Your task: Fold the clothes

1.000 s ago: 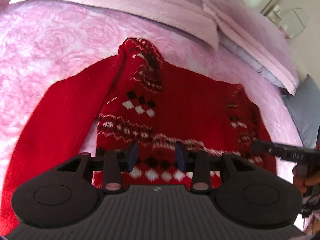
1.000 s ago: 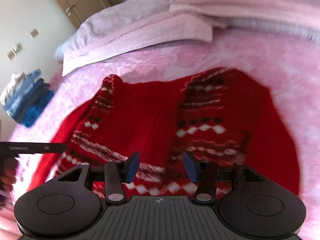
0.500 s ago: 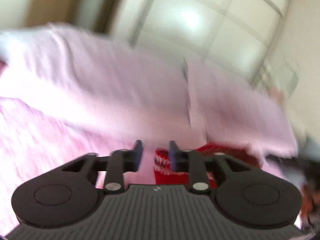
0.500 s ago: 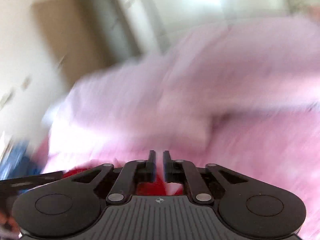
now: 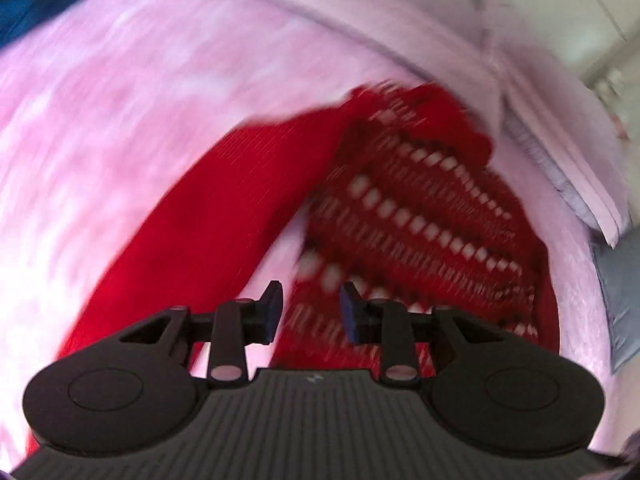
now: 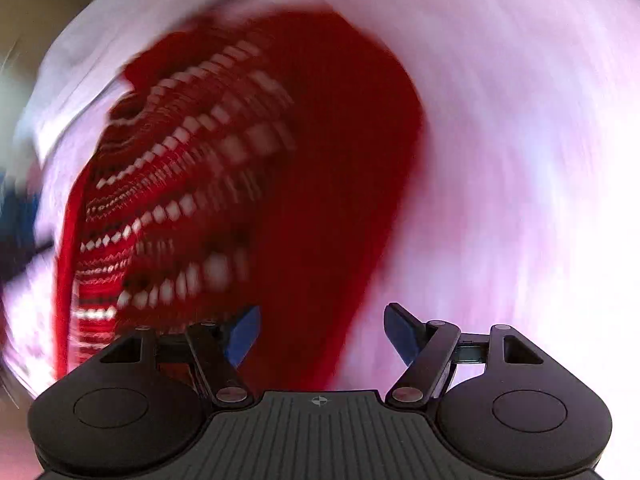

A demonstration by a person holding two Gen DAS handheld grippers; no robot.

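A red knitted sweater (image 5: pixel 420 216) with white and dark diamond bands lies on the pink bed, its body doubled over so the patterned part is bunched. One plain red sleeve (image 5: pixel 208 240) stretches toward the lower left. My left gripper (image 5: pixel 308 312) hovers open above the sweater's near edge, nothing between its fingers. In the right wrist view the same sweater (image 6: pixel 280 184) fills the middle, blurred by motion, with a plain red sleeve on its right side. My right gripper (image 6: pixel 320 332) is wide open over that red part, holding nothing.
A pink rose-patterned bedspread (image 5: pixel 120 128) covers the bed. Pale pink pillows (image 5: pixel 540 92) lie along the far side. Blue fabric (image 5: pixel 28 12) shows at the top left corner, and a grey pillow (image 5: pixel 618 292) at the right edge.
Both grippers closed on the hem, swung up toward the pillows, and now stand open. The sweater's lower half now lies folded over its upper half.
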